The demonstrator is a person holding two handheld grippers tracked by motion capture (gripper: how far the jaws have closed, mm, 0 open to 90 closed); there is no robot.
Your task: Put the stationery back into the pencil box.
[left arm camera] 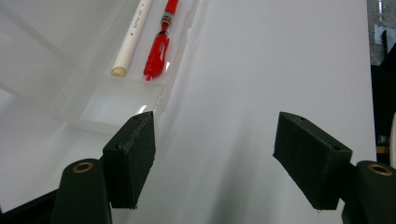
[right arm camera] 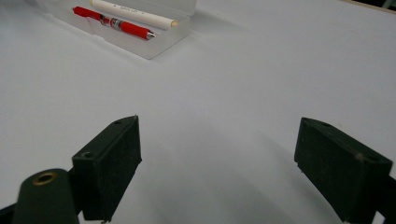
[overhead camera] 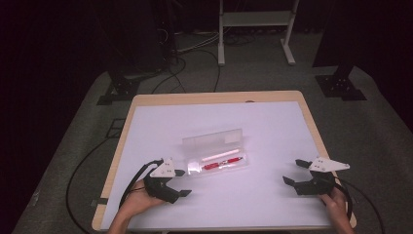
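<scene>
White sheeting covers the wooden table [overhead camera: 127, 122], and dark floor with cables and stand feet lies beyond its far edge. Near the middle of the sheet sits a clear plastic pencil case [overhead camera: 214, 156] with its lid swung open behind the tray. Inside the tray lie a red pen [overhead camera: 223, 163] and a white pen [overhead camera: 220, 156], side by side and parallel, the white one on the side farther from the person.

The left gripper [overhead camera: 182, 183] rests low over the sheet in the person's left hand [overhead camera: 139, 197], just beside the near-left end of the case. Its jaws stand spread wide with nothing between them but bare white surface. In the left gripper view, the end of the case [left arm camera: 116, 105] sits just ahead of the left jaw's tip and slightly outside the gap, and the red pen [left arm camera: 156, 51] and white pen [left arm camera: 133, 37] run away beyond it.

The right gripper [overhead camera: 294, 171] is held in the right hand [overhead camera: 336, 200], well apart from the case. Its jaws are also spread, empty. In the right gripper view the case [right arm camera: 154, 39] lies far ahead and off beyond the left jaw, red pen [right arm camera: 116, 23] nearer, white pen [right arm camera: 135, 14] behind.
</scene>
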